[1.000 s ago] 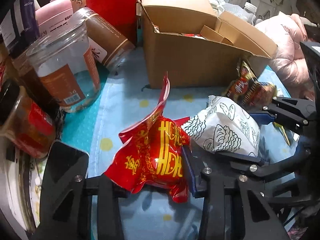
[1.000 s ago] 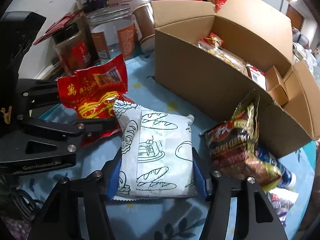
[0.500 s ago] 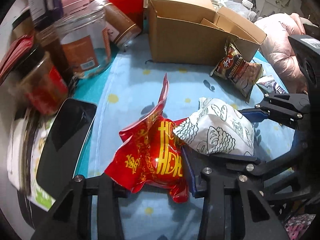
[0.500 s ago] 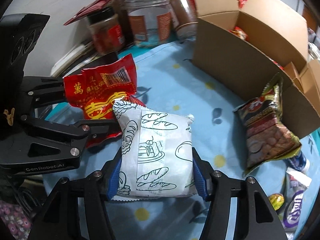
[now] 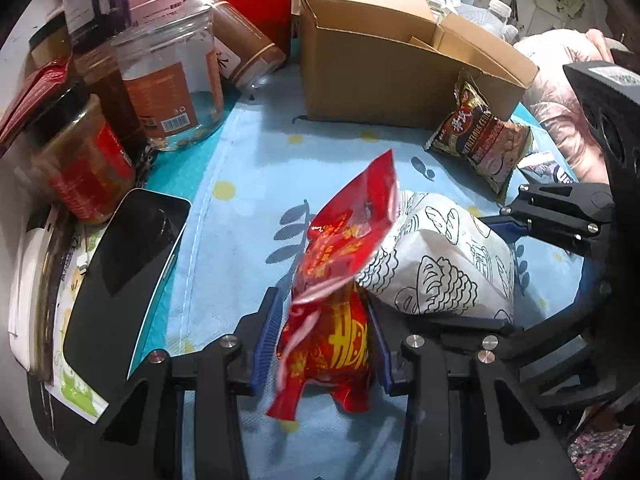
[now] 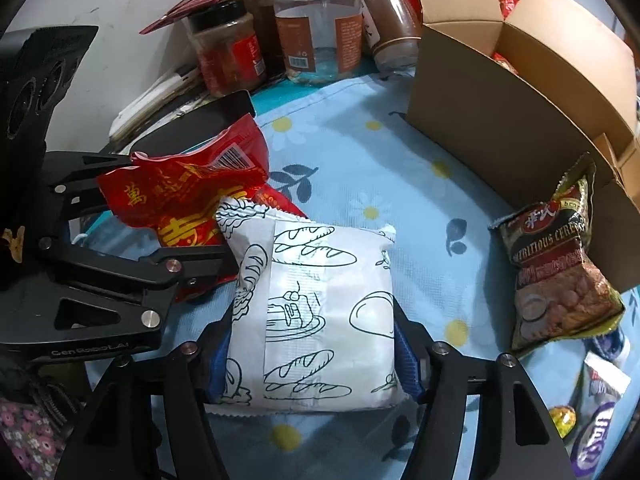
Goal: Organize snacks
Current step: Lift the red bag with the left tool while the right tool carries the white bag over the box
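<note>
the left gripper (image 5: 324, 340) is squeezing a red snack packet (image 5: 340, 280) between its fingers, just above the blue flowered table (image 6: 360, 184). the right gripper (image 6: 316, 344) is clamping a white bread packet (image 6: 316, 320) (touching the red one). a cardboard box (image 6: 500, 120) is standing behind.

Red packet (image 5: 340, 280) motion-blurred at frame centre, cardboard box (image 6: 520, 92) interior mostly hidden, small wrappers (image 6: 596, 412) cut off lower right
</note>
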Demonstrator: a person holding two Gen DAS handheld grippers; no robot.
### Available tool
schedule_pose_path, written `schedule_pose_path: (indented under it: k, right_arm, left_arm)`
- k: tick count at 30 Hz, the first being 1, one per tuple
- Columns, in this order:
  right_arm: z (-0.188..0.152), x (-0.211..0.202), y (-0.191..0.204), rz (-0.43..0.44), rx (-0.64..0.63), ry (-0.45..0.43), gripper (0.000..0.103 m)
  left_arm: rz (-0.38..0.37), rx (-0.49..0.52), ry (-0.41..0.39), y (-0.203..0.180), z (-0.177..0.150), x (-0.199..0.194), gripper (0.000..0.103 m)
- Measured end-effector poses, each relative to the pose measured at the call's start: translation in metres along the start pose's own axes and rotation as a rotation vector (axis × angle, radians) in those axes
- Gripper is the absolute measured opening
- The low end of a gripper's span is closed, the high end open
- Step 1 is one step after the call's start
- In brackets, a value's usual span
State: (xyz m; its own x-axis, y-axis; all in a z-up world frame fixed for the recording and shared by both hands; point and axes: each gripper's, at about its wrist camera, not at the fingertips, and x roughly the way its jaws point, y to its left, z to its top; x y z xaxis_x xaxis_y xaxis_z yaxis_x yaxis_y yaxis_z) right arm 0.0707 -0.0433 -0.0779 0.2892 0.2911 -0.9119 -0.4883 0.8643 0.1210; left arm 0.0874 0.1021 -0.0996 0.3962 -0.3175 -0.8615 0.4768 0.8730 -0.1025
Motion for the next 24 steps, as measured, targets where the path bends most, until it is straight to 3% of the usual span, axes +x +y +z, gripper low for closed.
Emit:
schedule_pose_path:
  k: [6, 24]
  right_arm:
    - [-0.004, -0.007, -0.002, 0.021, -0.01, -0.021, 0.057]
    - [-0.007, -0.065, -0.027, 0.055, 0.002, -0.158, 0.056]
  left_arm:
    - [0.003, -0.033, -0.015, -0.003, -0.001, -0.007, 0.037]
    - [0.001, -0.088, -0.133, -0.03, 0.021, -0.052, 0.034]
